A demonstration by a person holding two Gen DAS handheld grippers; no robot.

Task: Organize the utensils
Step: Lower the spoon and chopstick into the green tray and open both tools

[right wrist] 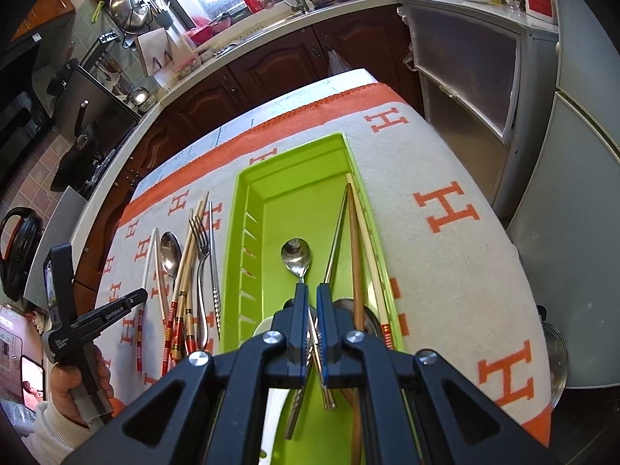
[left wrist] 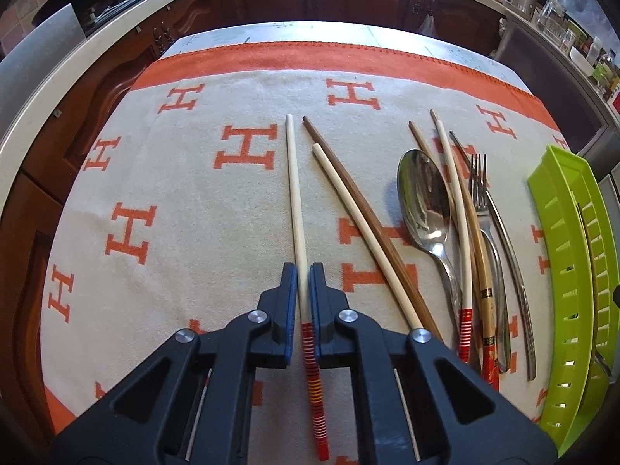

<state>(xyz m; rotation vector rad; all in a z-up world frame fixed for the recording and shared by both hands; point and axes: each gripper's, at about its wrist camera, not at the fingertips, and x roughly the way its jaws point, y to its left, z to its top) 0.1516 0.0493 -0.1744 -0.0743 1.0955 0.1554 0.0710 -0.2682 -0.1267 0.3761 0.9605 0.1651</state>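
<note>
Left gripper (left wrist: 303, 271) is clamped on a cream chopstick (left wrist: 294, 193), its pads pressing the shaft just above the red-striped handle end; the stick's tip points away across the cloth (left wrist: 174, 178). No earlier view is given, so only the closed grip can be told. Just to its right lie a second cream chopstick (left wrist: 360, 232) and a brown chopstick (left wrist: 348, 190), crossing near their far ends. Farther right sit a big spoon (left wrist: 424, 197), two more chopsticks, a fork (left wrist: 479, 190) and a steel chopstick, all close together on the cloth. At the right edge stands the green tray (left wrist: 558, 209).

Right gripper (right wrist: 312, 290) hangs over the tray (right wrist: 248, 201) with its jaws drawn nearly together around the handle of a small spoon (right wrist: 296, 257), whose bowl lies on the tray floor ahead of the fingertips. Whether the pads actually press the handle cannot be told. Beside it in the tray rest a steel chopstick (right wrist: 336, 228), a brown one and a cream one along the right wall. A hand (right wrist: 66, 387) holding the left gripper shows at lower left.
</note>
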